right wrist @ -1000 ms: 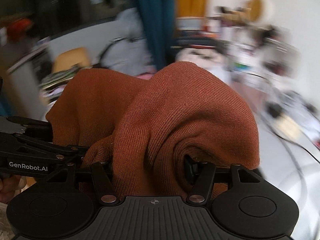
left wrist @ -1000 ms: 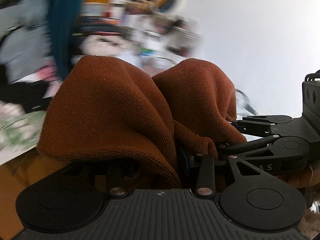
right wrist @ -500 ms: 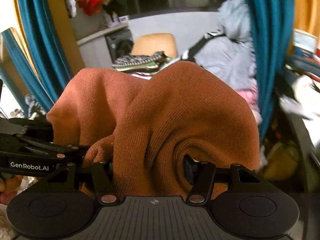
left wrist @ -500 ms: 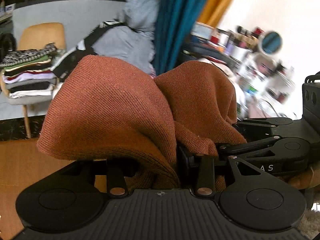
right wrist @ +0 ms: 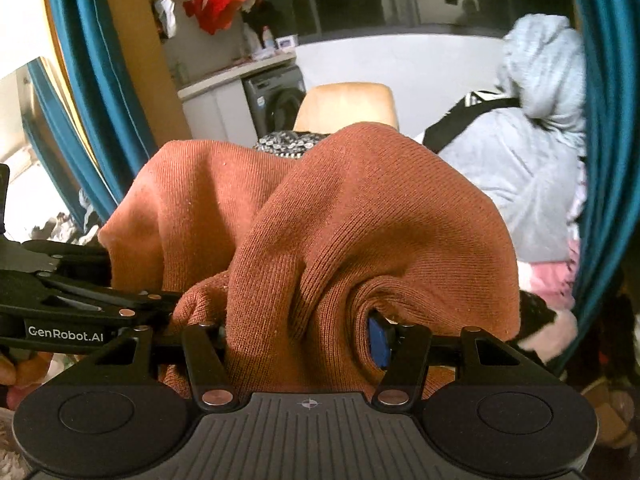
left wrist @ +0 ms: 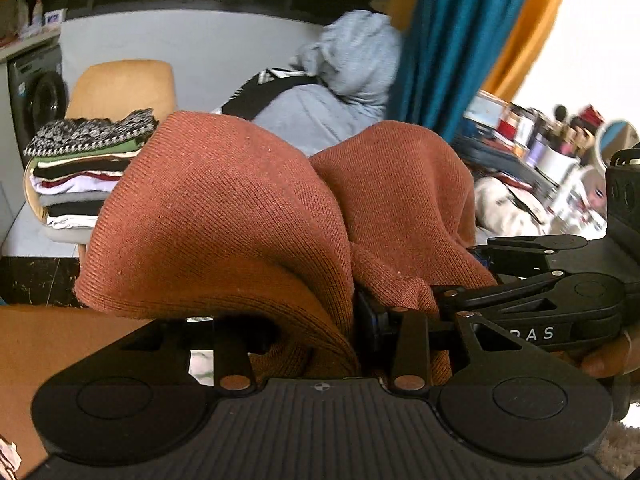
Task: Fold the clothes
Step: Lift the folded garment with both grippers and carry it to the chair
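1. Sweater (left wrist: 240,216), rust-brown rib knit, fills both wrist views. It is held up in the air, bunched, draped forward over both grippers; no surface shows beneath it. All places below are given relative to the sweater.
2. Chair (left wrist: 120,84) with a stack of folded clothes (left wrist: 80,168) stands behind the sweater, well apart; left of centre in the left view, directly behind the sweater in the right view. Judged to be the drop-off point.
3. Grey hooded garment (right wrist: 532,152) lies behind and right of the sweater, beside a teal curtain (left wrist: 452,48).
4. Left gripper (left wrist: 320,340): clenched on a fold of the sweater; cloth rises from between the fingers into two humps.
5. Right gripper (right wrist: 308,344): likewise grasping the sweater, knit wound around the blue pad (right wrist: 378,340).
6. Key relation: the grippers sit just beside each other, so the sweater's long axis runs across between them, hanging short. Neither hand is clearly nearer the stack.
7. Facing direction: cannot tell; collar and hem are hidden.
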{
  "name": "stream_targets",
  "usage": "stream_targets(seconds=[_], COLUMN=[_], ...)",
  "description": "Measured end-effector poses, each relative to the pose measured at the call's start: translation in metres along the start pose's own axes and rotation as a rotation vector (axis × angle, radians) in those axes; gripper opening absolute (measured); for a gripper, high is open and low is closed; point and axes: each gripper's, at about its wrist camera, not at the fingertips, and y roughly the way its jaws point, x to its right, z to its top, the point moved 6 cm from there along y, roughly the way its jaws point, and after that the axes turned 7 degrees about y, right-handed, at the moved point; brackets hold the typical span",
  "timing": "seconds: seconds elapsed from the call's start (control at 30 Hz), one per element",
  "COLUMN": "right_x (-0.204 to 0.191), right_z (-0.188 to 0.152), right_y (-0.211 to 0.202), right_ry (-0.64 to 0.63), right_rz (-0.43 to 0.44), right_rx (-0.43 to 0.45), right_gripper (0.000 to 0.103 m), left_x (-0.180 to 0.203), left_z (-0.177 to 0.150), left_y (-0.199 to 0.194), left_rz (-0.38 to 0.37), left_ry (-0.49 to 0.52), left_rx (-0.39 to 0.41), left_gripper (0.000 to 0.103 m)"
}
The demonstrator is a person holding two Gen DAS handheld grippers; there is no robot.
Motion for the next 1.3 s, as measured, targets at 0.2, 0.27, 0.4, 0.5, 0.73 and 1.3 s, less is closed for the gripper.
stream_targets(seconds=[0.2,0.27,0.4,0.5,0.73,1.3], right_x=[-0.026,-0.037,-0.067,-0.096,-0.163,-0.122], right_z=[0.04,0.049,0.068,0.091,0.145,0.245], right_y=[0.072,0.1,0.157,0.202,0.281,0.394], right_ry=[-0.052,-0.029,0.043,0.099,0.143,0.211], right_rz=[-0.021,-0.033,-0.072,-0.112,-0.199,-0.263], right_rx=[-0.015,-0.005,0.005,0.006,0.023,0.027], right_gripper=[0.055,0.055,0.055,0.055,0.055,0.055], left_x=[-0.084,-0.118,-0.189,-0.245,-0.335,-0.411], left_z=[0.016,0.026,0.042,0.058,0.092,0.189], left_y=[0.018,0.026,0.039,0.045,0.063,0.174], left_rz=[-0.027,-0.042,-0.091,-0.129,-0.208,-0.27], left_ry=[-0.039,-0.014,0.029,0.049,0.108,0.143], left_rx=[0.011,0.0,-0.025,-0.051,-0.086,-0.101], left_gripper=[0.041,0.041,0.041,0.041,0.041,0.041])
